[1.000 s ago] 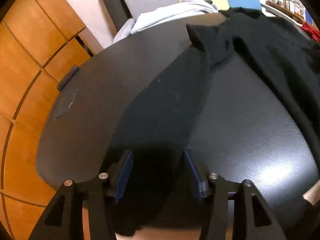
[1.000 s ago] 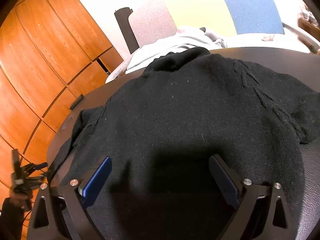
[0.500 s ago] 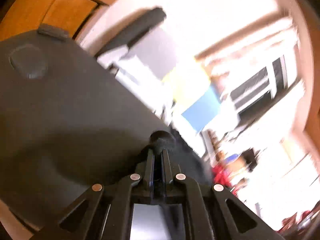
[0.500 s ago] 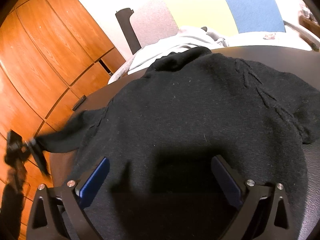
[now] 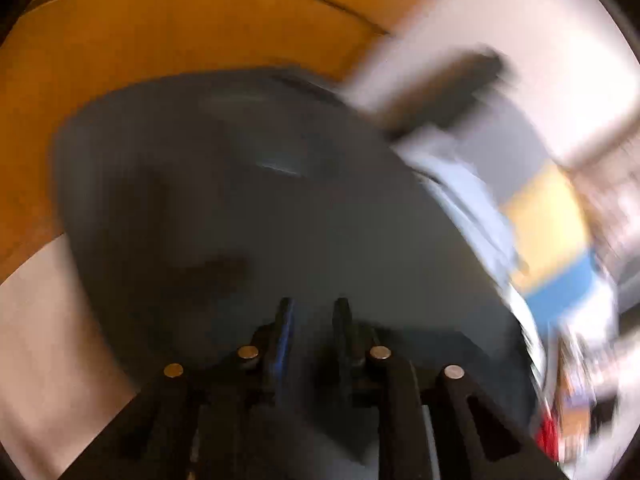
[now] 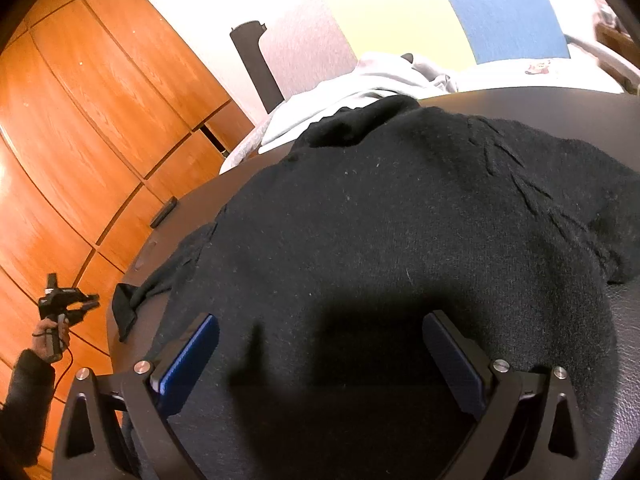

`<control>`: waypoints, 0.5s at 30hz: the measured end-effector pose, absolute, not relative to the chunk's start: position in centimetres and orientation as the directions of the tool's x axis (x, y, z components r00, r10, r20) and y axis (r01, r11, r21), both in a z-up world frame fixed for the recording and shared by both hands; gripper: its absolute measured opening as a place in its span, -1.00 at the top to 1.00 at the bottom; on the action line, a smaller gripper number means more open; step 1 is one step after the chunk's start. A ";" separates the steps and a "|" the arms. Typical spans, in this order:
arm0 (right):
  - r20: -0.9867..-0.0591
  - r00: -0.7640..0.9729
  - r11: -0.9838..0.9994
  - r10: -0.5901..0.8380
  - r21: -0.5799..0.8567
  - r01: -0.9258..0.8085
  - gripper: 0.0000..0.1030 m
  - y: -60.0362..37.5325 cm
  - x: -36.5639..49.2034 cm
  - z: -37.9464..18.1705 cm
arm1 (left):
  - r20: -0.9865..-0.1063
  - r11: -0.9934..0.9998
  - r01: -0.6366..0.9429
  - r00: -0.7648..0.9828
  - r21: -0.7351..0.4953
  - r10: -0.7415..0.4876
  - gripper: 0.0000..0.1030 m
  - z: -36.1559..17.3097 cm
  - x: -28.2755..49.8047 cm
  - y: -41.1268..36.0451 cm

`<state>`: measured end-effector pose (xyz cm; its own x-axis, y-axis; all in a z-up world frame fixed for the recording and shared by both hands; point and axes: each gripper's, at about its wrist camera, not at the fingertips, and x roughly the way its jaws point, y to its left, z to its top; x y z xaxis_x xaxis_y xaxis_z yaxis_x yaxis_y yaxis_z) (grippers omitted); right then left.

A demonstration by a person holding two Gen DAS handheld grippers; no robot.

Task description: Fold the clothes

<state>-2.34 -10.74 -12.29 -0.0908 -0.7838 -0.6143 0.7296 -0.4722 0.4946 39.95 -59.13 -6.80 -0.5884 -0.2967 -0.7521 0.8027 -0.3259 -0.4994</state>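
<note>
The left gripper (image 5: 312, 312), which a second ago straddled the sleeve of the black sweater (image 6: 400, 240) with its jaws wide and then pinched it shut, is now clear of it, its jaws opening again to a narrow gap with nothing between them; the sleeve (image 6: 160, 284) lies slack at the left rim of the dark round surface (image 6: 560, 108), beside the body rather than folded over it, so that fold looks unfinished. The right gripper (image 6: 320, 364) has not moved; its jaws stand wide and empty over the sweater's near hem.
</note>
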 end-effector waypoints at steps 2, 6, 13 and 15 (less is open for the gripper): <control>-0.620 -0.093 -0.476 -0.779 0.487 0.732 -1.00 -10.9 -2.3 -12.3 | -0.743 -0.491 0.721 -0.639 -0.488 -0.201 0.56 -6.3 33.9 -57.0; -0.641 -0.106 -0.487 -0.760 0.454 0.746 -1.00 -11.2 -2.0 -12.1 | -0.757 -0.739 0.561 -0.645 -0.372 -0.108 0.50 -6.2 22.0 -51.5; -0.613 -0.090 -0.470 -0.785 0.495 0.731 -1.00 -10.6 -2.5 -12.3 | -0.853 -0.853 0.488 -0.510 -0.183 -0.109 0.43 -11.8 11.2 -47.1; -0.606 -0.085 -0.465 -0.791 0.507 0.726 -1.00 -10.5 -2.6 -12.3 | -0.877 -0.854 0.487 -0.474 -0.184 -0.081 0.46 -13.0 11.6 -45.7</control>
<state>-2.57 -10.50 -12.29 -0.0846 -0.7912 -0.6057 0.7257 -0.4655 0.5067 11.59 -45.74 -12.95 -0.4742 -0.0814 -0.8767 0.4871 -0.8537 -0.1842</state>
